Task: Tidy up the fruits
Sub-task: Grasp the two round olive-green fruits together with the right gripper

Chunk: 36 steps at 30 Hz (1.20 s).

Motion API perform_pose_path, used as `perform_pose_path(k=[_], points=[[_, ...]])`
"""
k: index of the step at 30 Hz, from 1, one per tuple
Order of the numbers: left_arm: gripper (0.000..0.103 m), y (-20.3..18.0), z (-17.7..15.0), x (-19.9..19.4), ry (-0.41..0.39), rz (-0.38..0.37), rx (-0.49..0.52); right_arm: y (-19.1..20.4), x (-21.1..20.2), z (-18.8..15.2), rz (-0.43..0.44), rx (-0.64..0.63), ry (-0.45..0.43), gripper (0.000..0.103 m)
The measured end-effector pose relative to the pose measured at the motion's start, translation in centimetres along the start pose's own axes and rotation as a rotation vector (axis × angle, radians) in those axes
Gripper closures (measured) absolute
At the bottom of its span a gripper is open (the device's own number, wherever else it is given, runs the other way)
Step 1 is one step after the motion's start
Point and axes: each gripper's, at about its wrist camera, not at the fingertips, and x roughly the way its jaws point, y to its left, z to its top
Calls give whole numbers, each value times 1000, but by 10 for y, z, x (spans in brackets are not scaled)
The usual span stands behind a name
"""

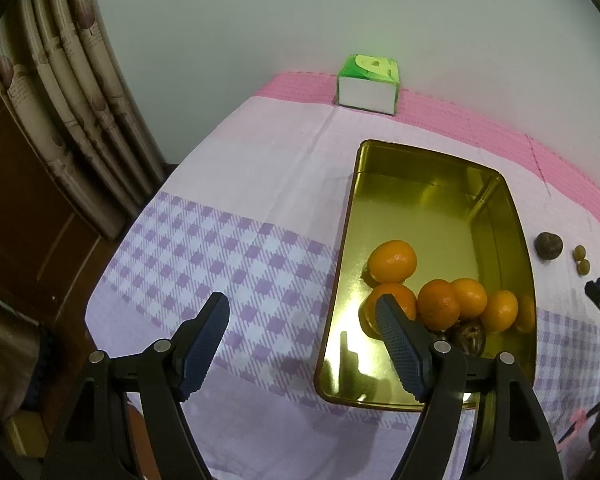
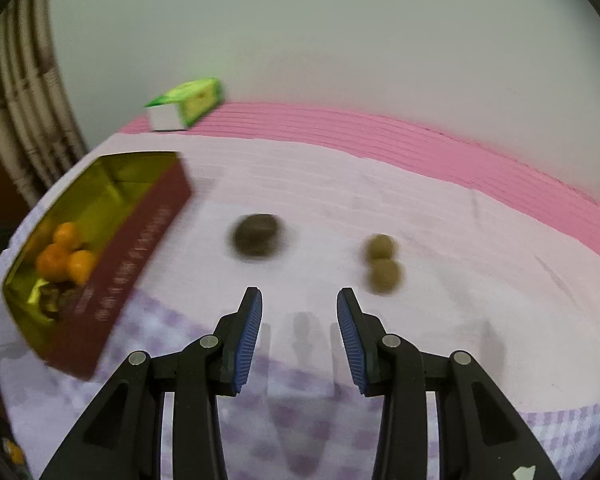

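Both grippers, left (image 1: 302, 344) and right (image 2: 299, 338), gape wide and hold nothing. Oranges (image 1: 438, 303) sit bunched in the tin (image 1: 432, 196). A dark fruit (image 2: 257, 236) and two green ones (image 2: 381, 264) lie on the cloth (image 2: 440, 248) beside it.

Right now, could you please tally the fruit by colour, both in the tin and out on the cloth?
Orange fruits, all in the gold tin: 5
Dark brown fruits: 2, one in the tin and one on the cloth
Small green fruits on the cloth: 2
Total: 9 visible; more may be hidden in the tin.
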Motion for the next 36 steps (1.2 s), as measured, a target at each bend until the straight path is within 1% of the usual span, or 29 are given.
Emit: perform_pose_path(k=[3, 8, 17, 21, 24, 26, 28, 31, 36], points=[[27, -1, 0, 2, 2, 4, 9, -21, 6, 1, -24, 29, 8, 66], [27, -5, -1, 5, 4, 4, 29, -40, 18, 4, -33, 61, 6, 66], [27, -13, -2, 6, 1, -9, 51, -44, 49, 13, -30, 66, 17, 66], [27, -17, -1, 6, -7, -8, 69, -47, 56, 16, -24, 67, 23, 66], [27, -22, -3, 5, -11, 6, 89, -50, 57, 17, -18, 69, 19, 66], [27, -28, -5, 5, -11, 16, 109, -51, 57, 15, -3, 71, 23, 66], [27, -37, -7, 5, -6, 15, 128, -52, 55, 13, 2, 68, 23, 70], [27, -52, -8, 4, -7, 3, 151, -52, 55, 12, 10, 66, 23, 79], [27, -92, -5, -1, -9, -68, 201, -56, 52, 9, 19, 76, 20, 79]])
